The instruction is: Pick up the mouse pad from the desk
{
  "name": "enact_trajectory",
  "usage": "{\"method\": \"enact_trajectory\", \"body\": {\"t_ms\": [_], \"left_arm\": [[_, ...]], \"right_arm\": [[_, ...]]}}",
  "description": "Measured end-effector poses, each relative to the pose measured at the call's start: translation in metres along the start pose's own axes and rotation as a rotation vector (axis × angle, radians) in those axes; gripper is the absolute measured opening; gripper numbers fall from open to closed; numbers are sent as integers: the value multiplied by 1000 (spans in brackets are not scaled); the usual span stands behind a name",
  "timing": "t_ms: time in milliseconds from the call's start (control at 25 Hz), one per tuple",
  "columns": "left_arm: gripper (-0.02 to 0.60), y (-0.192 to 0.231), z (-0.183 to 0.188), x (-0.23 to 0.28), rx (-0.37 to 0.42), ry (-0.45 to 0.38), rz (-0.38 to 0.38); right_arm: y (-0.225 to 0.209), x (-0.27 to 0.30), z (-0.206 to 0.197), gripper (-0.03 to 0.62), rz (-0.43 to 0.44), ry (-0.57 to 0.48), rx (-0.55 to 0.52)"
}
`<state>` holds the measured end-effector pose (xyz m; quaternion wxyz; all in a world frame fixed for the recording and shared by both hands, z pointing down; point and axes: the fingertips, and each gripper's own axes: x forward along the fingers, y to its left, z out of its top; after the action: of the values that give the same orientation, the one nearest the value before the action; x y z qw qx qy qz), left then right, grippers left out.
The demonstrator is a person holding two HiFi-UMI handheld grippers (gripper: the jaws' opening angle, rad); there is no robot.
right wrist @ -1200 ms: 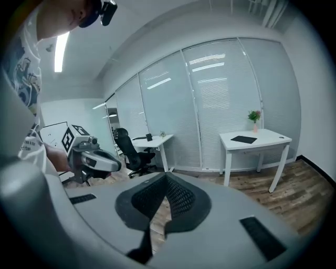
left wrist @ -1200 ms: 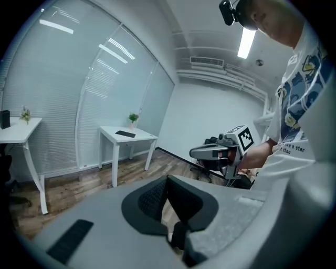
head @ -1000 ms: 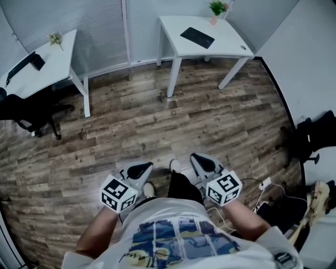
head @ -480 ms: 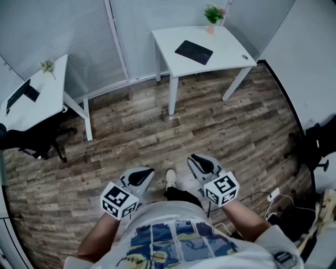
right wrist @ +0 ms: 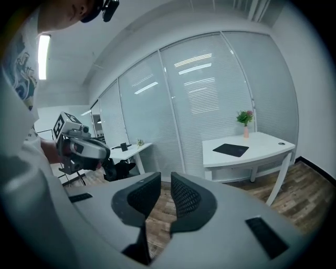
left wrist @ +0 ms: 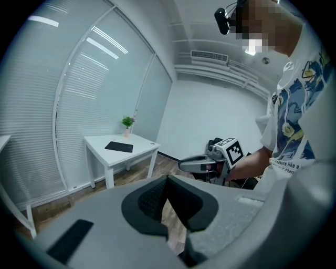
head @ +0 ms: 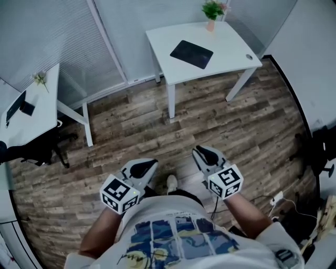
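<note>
Mouse pad (head: pixel 191 53) near desk (head: pixel 231 44) edge

Left gripper (head: pixel 148 167) closed; right gripper (head: pixel 201 153) just opened, empty.

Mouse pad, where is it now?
In the head view the mouse pad lies on the white desk at the top, right of centre, near the potted plant.
</note>
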<state>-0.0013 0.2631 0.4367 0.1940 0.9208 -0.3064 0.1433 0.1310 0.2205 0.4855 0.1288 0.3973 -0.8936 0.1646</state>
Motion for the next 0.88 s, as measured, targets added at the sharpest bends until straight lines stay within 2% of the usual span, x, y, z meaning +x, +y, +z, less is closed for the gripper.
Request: {"method": "enact_trajectory", "body": {"t_ms": [200,400,520,720,880], "left_arm": [[3,38,11,27,-14,16,-34],[3,99,25,40,-12,-8,-69],[3,142,40,50,-21,-7,-96],[3,200,82,72,33,-14,-168],[3,245,96,80,49,-3,-224]], "right_arm": [[-33,39,8,60,-21,15,17],[-62,91,23,60,-80,22,19],[-86,123,42,60,-133,23,17],[-140,168,68,60,-239,48,22],[-177,206,84,75,-318,63,36]]}}
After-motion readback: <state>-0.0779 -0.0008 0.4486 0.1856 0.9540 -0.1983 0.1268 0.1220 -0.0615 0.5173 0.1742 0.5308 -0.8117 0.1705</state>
